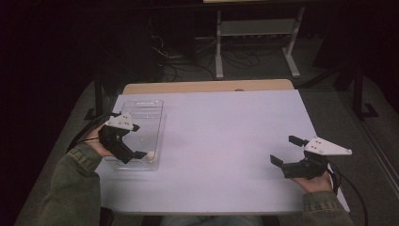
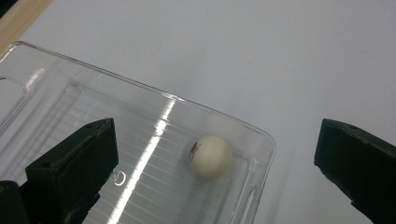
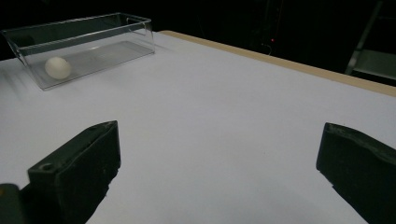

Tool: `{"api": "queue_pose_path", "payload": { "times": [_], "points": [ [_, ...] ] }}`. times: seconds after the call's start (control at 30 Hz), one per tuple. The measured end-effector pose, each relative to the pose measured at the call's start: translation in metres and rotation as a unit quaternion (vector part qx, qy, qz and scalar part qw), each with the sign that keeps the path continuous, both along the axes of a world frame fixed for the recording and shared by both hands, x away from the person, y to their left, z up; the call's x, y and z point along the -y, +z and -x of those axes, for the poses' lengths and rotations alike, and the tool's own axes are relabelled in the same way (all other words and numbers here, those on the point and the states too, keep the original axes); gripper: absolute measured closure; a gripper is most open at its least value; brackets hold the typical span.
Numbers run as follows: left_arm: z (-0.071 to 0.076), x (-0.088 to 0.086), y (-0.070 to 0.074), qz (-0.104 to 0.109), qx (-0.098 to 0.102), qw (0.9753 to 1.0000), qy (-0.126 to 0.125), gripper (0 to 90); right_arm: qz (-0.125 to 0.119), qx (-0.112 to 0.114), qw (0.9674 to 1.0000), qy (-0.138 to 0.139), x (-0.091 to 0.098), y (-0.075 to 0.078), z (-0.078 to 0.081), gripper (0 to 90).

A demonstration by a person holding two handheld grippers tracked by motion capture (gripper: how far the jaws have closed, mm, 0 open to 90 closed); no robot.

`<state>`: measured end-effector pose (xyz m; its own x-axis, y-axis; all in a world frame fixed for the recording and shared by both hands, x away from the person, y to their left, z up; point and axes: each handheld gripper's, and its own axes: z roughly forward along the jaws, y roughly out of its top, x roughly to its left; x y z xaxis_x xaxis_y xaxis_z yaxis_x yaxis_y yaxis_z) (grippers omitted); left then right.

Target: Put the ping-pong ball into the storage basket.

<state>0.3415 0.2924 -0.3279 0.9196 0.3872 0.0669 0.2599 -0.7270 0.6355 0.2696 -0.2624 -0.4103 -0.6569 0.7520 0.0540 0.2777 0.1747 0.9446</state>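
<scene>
The left tool (image 1: 137,140) hangs released over the clear tray (image 1: 155,106), jaws spread wide. The white ball (image 2: 211,156) lies inside the tray's near corner. Well right of the tray, the right tool (image 1: 286,149) rests released on the surface (image 1: 226,127).

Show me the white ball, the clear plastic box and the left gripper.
white ball (image 2: 211,157), left gripper view, middle of the ball.
clear plastic box (image 3: 95,31), right gripper view, its long side wall.
left gripper (image 1: 137,141), high view, midway between its fingertips.

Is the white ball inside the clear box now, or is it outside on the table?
Inside. The white ball rests on the floor of the clear box, near one end wall; the left gripper is open above it.
</scene>
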Motion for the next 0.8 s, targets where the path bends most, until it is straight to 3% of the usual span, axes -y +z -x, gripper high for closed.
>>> {"api": "queue_pose_path", "payload": {
  "times": [0.37, 0.5, 0.8],
  "points": [
    [0.007, -0.016, -0.007, 0.044, 0.017, 0.9983, 0.034, 0.0, -0.001, 0.000, 1.0000, 0.000, 0.000, 0.000, 0.000, 0.0],
    [0.010, -0.024, -0.012, 0.070, 0.023, 0.9962, 0.046, 0.0, -0.001, -0.001, 1.0000, 0.001, 0.000, 0.000, 0.000, 0.0],
    [0.016, -0.036, -0.021, 0.102, 0.043, 0.9915, 0.070, 0.0, 0.000, 0.002, 1.0000, -0.002, 0.000, 0.000, 0.001, 0.0]
  ]
}}
